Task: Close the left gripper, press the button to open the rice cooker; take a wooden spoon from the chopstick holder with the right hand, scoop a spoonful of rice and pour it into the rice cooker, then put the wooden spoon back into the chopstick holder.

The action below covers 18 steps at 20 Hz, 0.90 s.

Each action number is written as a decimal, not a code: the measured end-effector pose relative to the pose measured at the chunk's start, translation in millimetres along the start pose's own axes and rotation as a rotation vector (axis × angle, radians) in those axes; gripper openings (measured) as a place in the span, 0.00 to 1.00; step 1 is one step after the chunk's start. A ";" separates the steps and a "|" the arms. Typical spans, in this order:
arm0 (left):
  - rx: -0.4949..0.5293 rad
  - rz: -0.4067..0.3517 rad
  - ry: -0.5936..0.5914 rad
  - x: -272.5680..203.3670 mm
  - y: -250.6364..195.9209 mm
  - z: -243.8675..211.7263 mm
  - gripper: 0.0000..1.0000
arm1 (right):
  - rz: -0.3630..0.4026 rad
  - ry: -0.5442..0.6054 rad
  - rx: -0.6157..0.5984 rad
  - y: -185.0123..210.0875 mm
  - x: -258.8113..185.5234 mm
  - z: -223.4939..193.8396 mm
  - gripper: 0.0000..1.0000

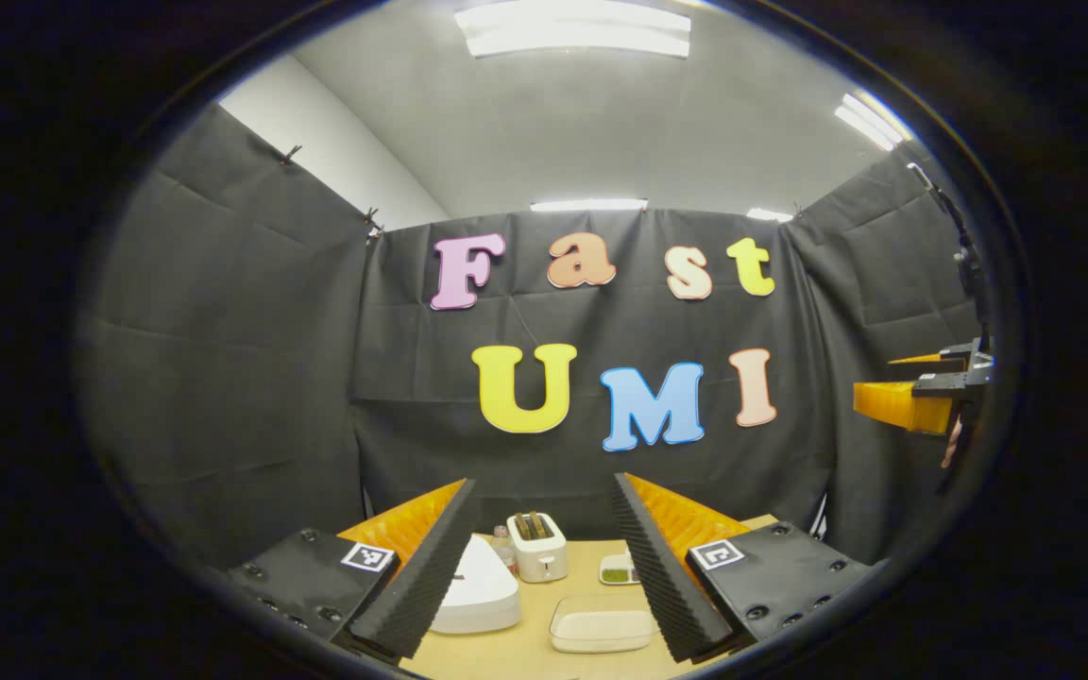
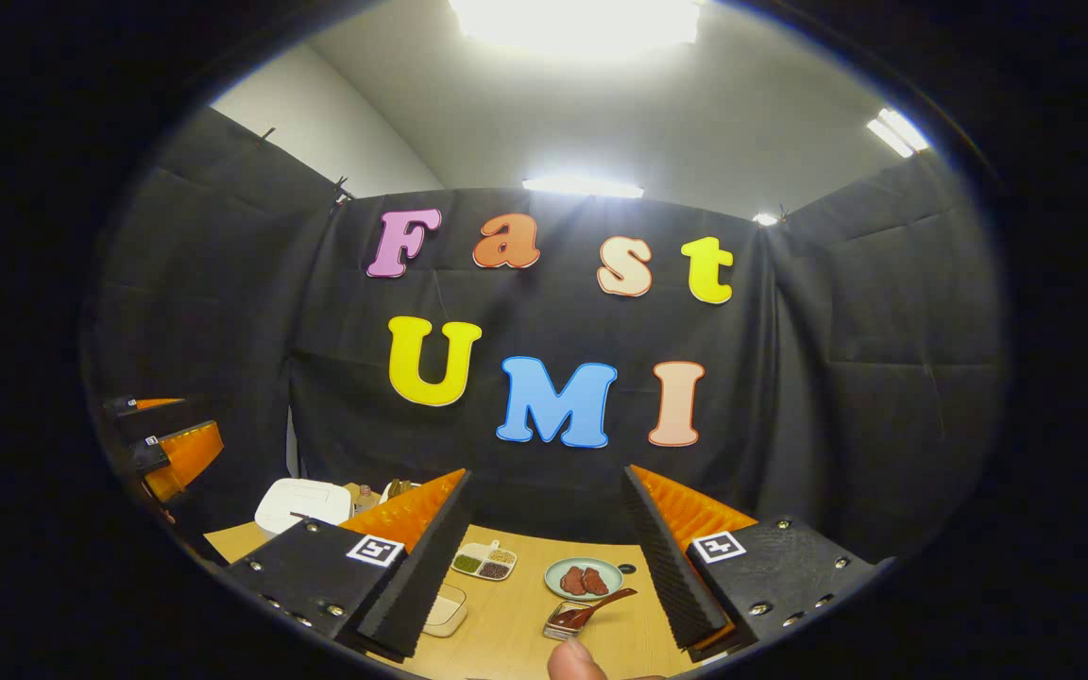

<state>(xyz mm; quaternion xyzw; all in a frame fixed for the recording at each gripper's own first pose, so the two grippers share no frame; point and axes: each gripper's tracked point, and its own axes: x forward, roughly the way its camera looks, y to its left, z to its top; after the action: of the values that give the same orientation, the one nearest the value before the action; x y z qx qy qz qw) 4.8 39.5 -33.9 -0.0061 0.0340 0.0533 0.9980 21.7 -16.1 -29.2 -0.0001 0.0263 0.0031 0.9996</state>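
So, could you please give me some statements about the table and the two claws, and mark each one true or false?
1. The left claw is open, holding nothing. True.
2. The rice cooker has its lid raised. False: the lid is down.
3. A toaster stands behind the rice cooker, near the booth wall. True.
4. The right claw is shut on the wooden spoon. False: it is open, and the spoon rests in a small holder on the table.
5. A round plate holds reddish pieces. True.
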 end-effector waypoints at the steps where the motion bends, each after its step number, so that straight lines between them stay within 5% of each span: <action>1: 0.003 0.007 0.000 -1.0 -2.9 0.4 0.96 | 0.004 0.002 0.005 -3.9 -0.5 -2.2 0.95; 14: 0.085 0.030 0.144 -10.5 -53.2 -56.5 0.92 | 0.151 0.098 0.079 -8.8 -1.8 -64.8 0.95; 16: 0.056 0.061 0.185 9.5 -30.1 -78.9 0.77 | 0.127 0.124 0.086 -6.3 5.0 -72.8 0.95; 18: 0.013 0.115 0.245 35.2 6.4 -109.3 0.43 | 0.108 0.168 0.126 4.8 12.6 -77.1 0.95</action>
<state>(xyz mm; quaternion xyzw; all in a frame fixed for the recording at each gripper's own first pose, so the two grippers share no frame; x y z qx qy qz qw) 31.7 47.9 -145.4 -0.0041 0.1563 0.1093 0.9816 30.2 -11.2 -106.9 0.0642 0.1103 0.0554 0.9903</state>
